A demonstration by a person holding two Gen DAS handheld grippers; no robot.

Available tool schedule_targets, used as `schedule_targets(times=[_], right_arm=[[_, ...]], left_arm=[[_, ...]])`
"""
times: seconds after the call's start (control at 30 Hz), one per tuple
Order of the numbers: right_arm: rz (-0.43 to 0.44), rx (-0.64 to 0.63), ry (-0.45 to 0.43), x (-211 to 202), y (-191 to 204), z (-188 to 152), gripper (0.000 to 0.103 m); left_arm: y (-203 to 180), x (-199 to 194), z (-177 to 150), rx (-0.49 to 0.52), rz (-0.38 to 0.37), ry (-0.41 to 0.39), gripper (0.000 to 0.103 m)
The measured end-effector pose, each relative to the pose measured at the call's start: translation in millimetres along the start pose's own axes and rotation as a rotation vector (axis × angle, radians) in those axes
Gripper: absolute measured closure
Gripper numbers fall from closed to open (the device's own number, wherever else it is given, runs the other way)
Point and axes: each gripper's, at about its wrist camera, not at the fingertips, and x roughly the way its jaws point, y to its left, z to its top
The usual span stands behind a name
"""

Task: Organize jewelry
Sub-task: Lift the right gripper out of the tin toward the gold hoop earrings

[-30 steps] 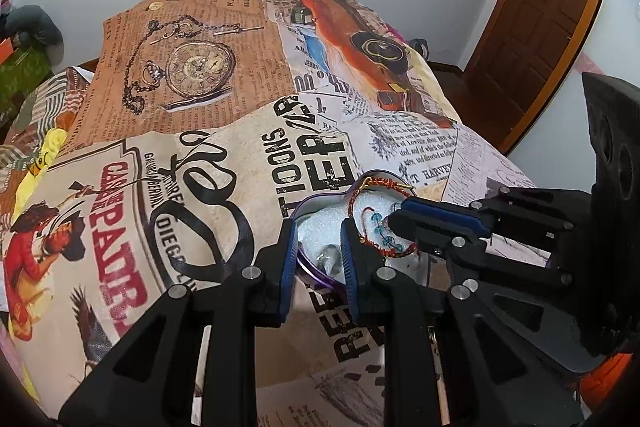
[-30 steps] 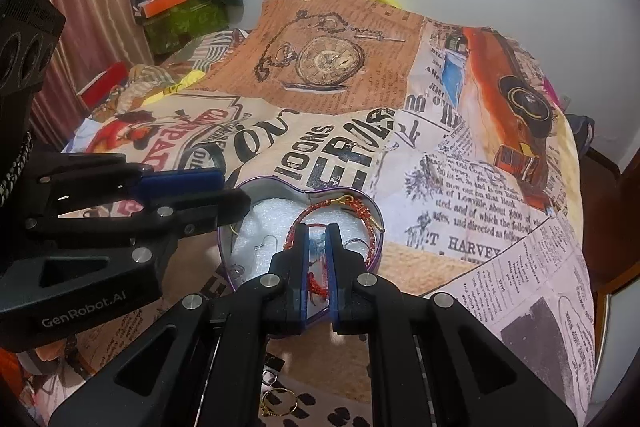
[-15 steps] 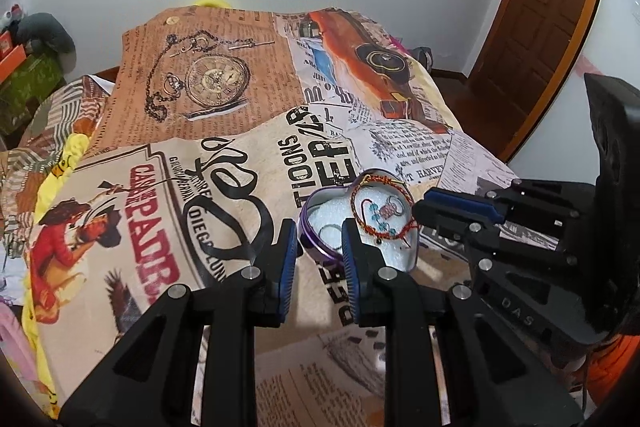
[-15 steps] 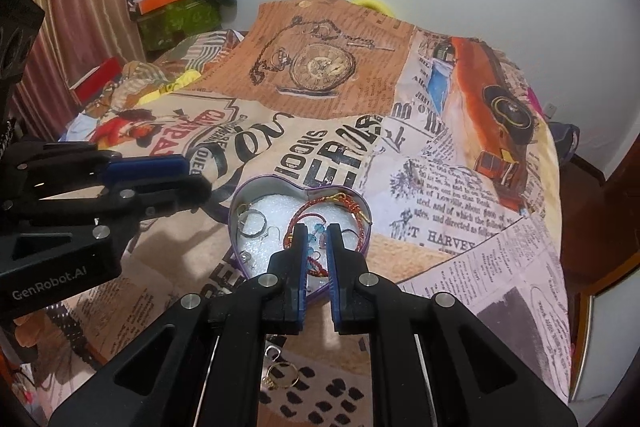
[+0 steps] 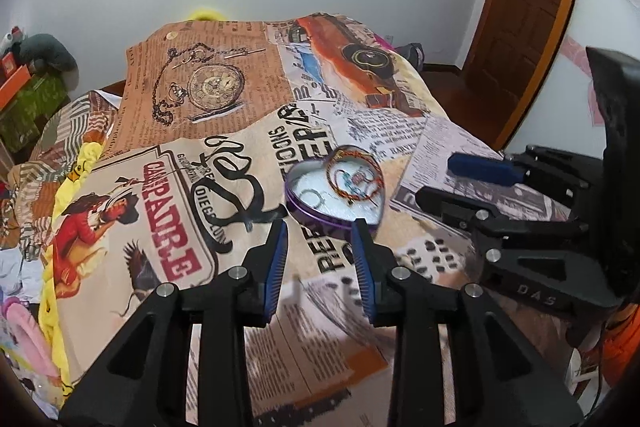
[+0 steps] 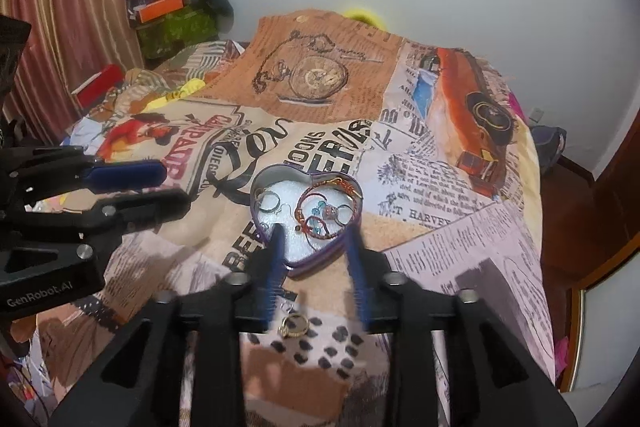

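Now both grippers hang empty over the bed (image 6: pixel 460 235), and by my reading this is the gap between one piece dropped in and the next one fetched. The right gripper (image 6: pixel 314 251) has its jaws spread wide, nothing between them, straddling the near tip of the heart-shaped tin (image 6: pixel 344 243). The left gripper (image 5: pixel 320 247) is likewise spread and empty, its tips just short of the tin's near wall.

The tin sits open on the printed bedspread, purple-walled with a white padded floor. Inside, on the right half, lies a red-and-gold cord bracelet (image 6: pixel 320 215) looped around some blue beads (image 6: pixel 318 213); on the left half rest silver hoop earrings (image 6: pixel 269 202). Everything lies loose, not sorted into any compartment that I can make out.

One piece waits outside: a small gold ring (image 6: pixel 294 325) on the bedspread, just below the tin and between the right gripper's fingers from that camera. I judge that to be the next target. It calls for lowering the right jaws around it and closing gently, since the soft fabric will give and such a small, thin ring could slip or tip.
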Motion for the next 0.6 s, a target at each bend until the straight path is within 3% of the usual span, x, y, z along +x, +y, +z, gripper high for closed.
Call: schedule_targets(times=[0.33, 0.6], right_arm=[[0.003, 0.029, 0.001, -20, -10, -23, 0.065], [0.033, 0.049, 0.069, -6, -19, -49, 0.065]], left_arm=[[-27, -4, -23, 0.051, -0.020, 0.027, 0.067], [-37, 27, -43, 0.063, -0.023, 0.094, 0.066]])
